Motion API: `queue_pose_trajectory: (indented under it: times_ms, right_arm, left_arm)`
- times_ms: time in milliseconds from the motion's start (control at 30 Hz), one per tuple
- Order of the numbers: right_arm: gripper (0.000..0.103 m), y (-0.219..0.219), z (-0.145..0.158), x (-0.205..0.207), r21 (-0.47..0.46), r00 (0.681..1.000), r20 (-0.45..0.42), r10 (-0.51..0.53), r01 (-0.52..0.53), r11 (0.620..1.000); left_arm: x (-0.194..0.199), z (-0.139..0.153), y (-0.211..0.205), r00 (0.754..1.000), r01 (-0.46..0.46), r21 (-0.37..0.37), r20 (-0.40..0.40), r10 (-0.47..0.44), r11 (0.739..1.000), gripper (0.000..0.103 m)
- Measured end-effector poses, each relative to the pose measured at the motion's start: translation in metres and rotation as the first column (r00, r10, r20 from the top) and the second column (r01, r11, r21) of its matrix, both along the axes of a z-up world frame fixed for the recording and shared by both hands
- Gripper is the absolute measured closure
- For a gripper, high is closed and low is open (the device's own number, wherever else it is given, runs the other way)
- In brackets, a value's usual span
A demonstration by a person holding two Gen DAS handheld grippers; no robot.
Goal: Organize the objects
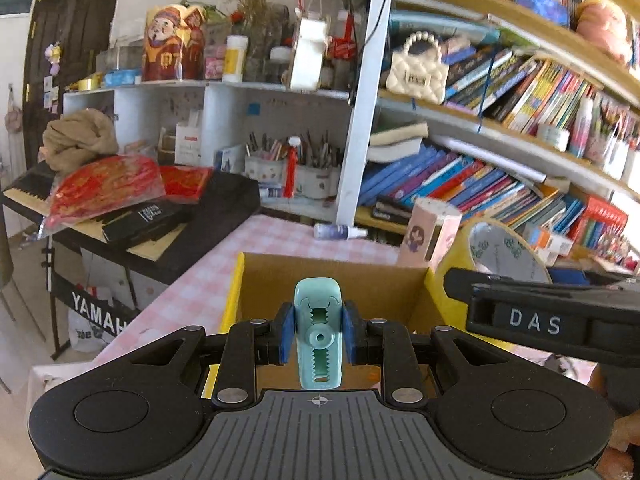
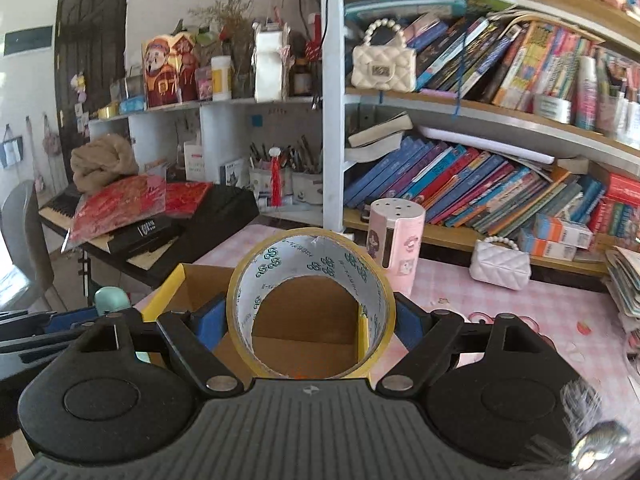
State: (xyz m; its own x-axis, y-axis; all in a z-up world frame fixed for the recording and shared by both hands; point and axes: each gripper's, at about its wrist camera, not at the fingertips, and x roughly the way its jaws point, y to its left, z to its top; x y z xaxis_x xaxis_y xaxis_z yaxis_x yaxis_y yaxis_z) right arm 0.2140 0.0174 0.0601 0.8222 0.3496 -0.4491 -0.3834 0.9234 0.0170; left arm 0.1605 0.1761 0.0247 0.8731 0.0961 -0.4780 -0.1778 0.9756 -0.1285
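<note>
My left gripper (image 1: 318, 334) is shut on a small teal stapler (image 1: 318, 332) and holds it over the open cardboard box (image 1: 256, 280) with yellow flaps. My right gripper (image 2: 310, 314) is shut on a roll of yellowish packing tape (image 2: 312, 256), held upright over the same box (image 2: 200, 280). In the left wrist view the tape roll (image 1: 500, 248) and the right gripper's black finger show at the right. In the right wrist view the stapler's teal tip (image 2: 112, 298) and the left gripper show at the far left. The box's floor looks bare through the roll.
The box stands on a pink checked tablecloth (image 2: 500, 304). A pink cylindrical holder (image 2: 396, 244) stands just behind the box, a small white quilted purse (image 2: 500, 266) to its right. A small bottle (image 1: 340, 232) lies by the bookshelf (image 2: 480, 184). A cluttered keyboard (image 1: 160, 216) stands to the left.
</note>
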Motion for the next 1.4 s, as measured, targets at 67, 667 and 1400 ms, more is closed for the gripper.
queue_pose_trajectory:
  times_ms: [67, 667, 1400]
  right_arm:
    - [0.022, 0.004, -0.007, 0.016, -0.008, 1.0, -0.021, 0.013, -0.013, 1.0]
    - [0.022, 0.045, -0.064, 0.077, -0.142, 0.958, -0.208, 0.197, -0.228, 0.963]
    - [0.021, 0.065, -0.095, 0.1, -0.25, 0.9, -0.374, 0.226, -0.332, 0.91]
  left_arm:
    - [0.012, -0.007, -0.001, 1.0, -0.005, 0.005, -0.025, 0.005, 1.0, 0.08]
    - [0.061, -0.056, -0.017, 0.971, 0.01, 0.088, -0.24, 0.012, 0.996, 0.08]
    - [0.065, -0.083, -0.013, 0.94, -0.019, 0.067, -0.34, 0.041, 0.998, 0.08]
